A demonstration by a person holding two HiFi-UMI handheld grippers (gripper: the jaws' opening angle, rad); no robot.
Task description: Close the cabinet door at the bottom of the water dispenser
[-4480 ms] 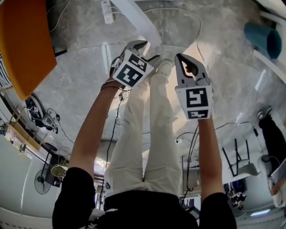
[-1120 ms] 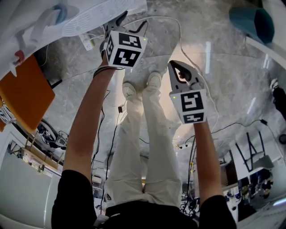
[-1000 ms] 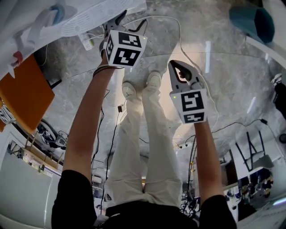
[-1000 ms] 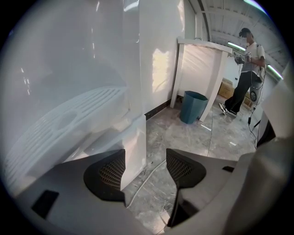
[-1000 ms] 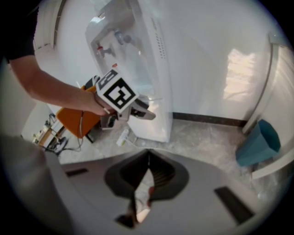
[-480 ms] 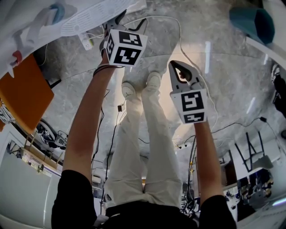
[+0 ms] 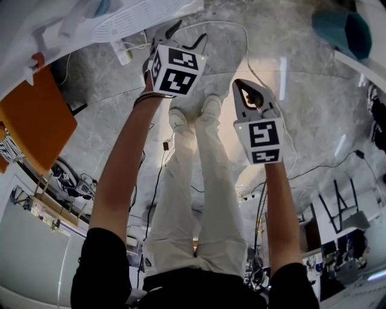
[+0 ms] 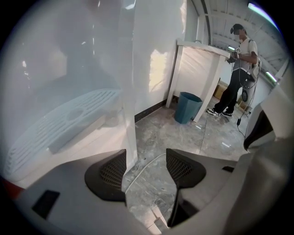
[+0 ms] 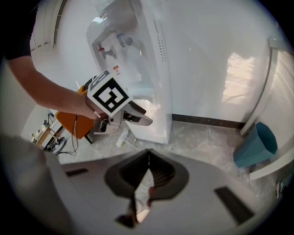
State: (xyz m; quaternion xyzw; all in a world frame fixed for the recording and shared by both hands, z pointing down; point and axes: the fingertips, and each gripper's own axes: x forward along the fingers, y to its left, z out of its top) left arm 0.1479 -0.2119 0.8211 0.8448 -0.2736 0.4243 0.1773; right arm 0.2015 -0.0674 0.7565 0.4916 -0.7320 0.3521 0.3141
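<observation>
Head view: the left gripper [image 7: 183, 37] reaches toward eleven o'clock at the foot of the water dispenser [image 7: 129, 18], probably to push there; the right gripper [image 7: 247, 89] hangs idle. Two grippers, one dispenser

Left gripper view: claw spread and empty, with a white panel edge [image 8: 129, 92], perhaps the cabinet door, just beside its left jaw; one teal bin [image 8: 187, 106] at one o'clock

Right gripper view: claw pressed together, holding nothing; the dispenser stands at twelve o'clock
</observation>
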